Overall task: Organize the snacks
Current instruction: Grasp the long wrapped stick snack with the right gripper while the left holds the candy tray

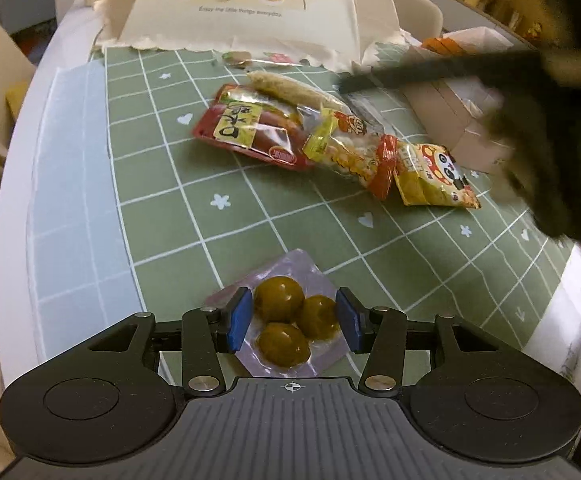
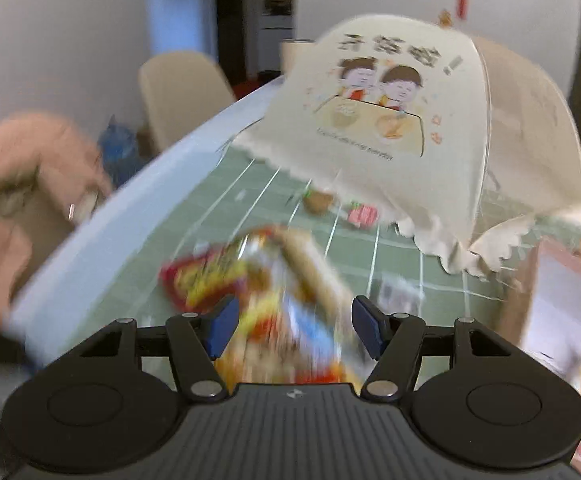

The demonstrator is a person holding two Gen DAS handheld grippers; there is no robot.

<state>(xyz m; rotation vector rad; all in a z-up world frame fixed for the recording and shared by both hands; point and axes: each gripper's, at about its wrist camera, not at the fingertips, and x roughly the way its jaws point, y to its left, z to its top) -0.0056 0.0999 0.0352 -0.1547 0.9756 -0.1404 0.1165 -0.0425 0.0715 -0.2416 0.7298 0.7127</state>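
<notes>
**Two grippers over the snack pile**

Left gripper (image 1: 295, 320) hangs over the green checked mat (image 1: 250, 216) with its jaws apart, the blue pads (image 1: 239, 320) standing either side of a clear pouch of three brown balls (image 1: 286, 320). Whether the pads press the pouch I cannot tell; it lies flat on the mat at 6 o'clock in that view.

Toward 1 o'clock from the pouch, the left wrist view gives the snack pile sharply: a red packet with a yellow label (image 1: 246, 132), a long pale roll in clear wrap (image 1: 290, 90) behind it, a clear bag with red and yellow print (image 1: 354, 152), and a yellow panda packet (image 1: 434, 176) at its right end. At 2 o'clock a dark blurred shape (image 1: 530, 128), most likely the other gripper, crosses an open cardboard box (image 1: 450, 112).

Right gripper (image 2: 290, 326) is half open with nothing gripped; the same pile (image 2: 258, 280) shows only as a smear between and beyond its pads. Only this view shows a pink sleeve (image 2: 22, 184) at 9 o'clock. Both views show the cream food cover (image 2: 390, 128) at 12 o'clock.
</notes>
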